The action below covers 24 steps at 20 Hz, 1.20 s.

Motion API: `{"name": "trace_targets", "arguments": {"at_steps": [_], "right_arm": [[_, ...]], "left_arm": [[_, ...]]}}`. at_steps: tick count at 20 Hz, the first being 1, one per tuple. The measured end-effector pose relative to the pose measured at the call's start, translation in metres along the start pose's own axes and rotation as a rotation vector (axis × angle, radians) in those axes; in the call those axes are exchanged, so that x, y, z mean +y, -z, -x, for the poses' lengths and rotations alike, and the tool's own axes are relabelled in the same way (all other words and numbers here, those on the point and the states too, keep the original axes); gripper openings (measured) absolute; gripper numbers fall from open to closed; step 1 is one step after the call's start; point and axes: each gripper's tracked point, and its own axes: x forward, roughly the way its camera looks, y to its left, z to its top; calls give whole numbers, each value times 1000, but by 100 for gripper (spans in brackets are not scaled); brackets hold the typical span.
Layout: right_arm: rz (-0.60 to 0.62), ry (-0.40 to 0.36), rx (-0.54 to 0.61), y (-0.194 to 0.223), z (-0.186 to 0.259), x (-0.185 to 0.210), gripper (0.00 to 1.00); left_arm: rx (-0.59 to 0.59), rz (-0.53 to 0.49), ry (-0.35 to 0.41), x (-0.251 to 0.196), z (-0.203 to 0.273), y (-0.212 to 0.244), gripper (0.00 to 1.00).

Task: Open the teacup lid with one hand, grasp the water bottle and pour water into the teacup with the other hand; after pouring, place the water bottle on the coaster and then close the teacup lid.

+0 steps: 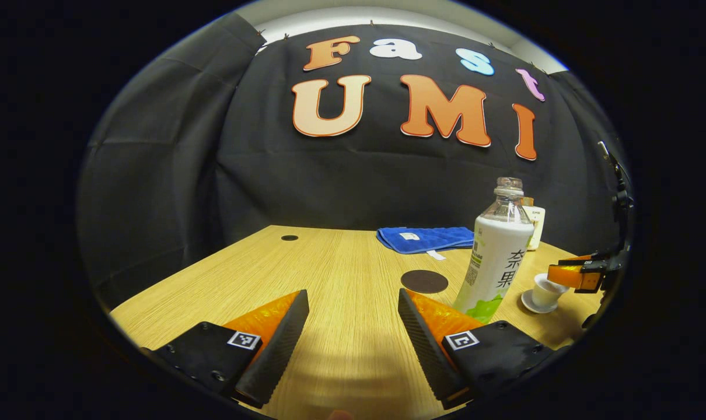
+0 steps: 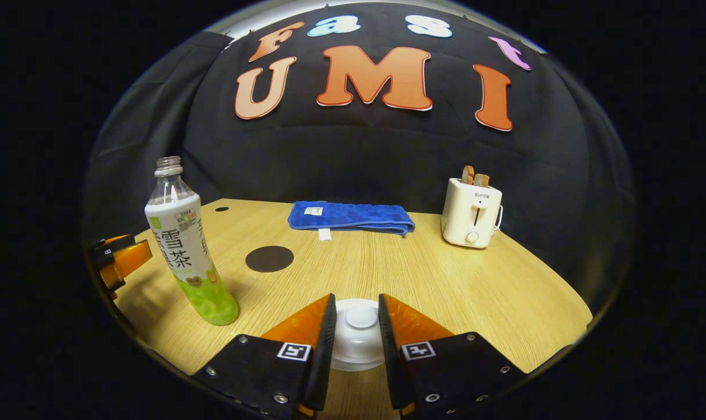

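1. Nearest us in the left gripper view, our left gripper (image 1: 353,326) hangs over the table's (image 1: 341,274) near edge with fingers spread wide and nothing between them. The water bottle (image 1: 496,256) stands upright ahead and to the right, capless, its long axis vertical, closer to this gripper than to the other. The coaster (image 1: 424,281) lies just beyond, toward the table's middle.

2. In the right gripper view, our right gripper (image 2: 357,326) straddles the teacup lid (image 2: 359,332), its knob between narrowed fingers; we cannot tell whether they press it. The teacup sits near the front edge, lid on.
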Motion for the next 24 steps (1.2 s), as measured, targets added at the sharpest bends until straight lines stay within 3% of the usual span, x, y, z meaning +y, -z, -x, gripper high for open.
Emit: {"name": "trace_targets", "arguments": {"at_steps": [1,6,16,22,23,24], "right_arm": [[3,1,2,2,0,0,41],[-8,12,11,2,-2,-4,28],[-25,21,-29,-9,6,-9,21],[-22,46,-60,-19,23,-33,18],[-27,56,-65,-20,25,-40,13],[-33,67,-72,-21,28,-48,18]], "left_arm": [[1,0,0,0,0,1,99],[9,5,9,-4,1,3,99],[-11,-13,17,-13,21,-8,99],[-43,-15,81,-45,31,-19,99],[-45,-17,95,-52,31,-19,99],[-48,-19,115,-62,32,-20,99]]}}
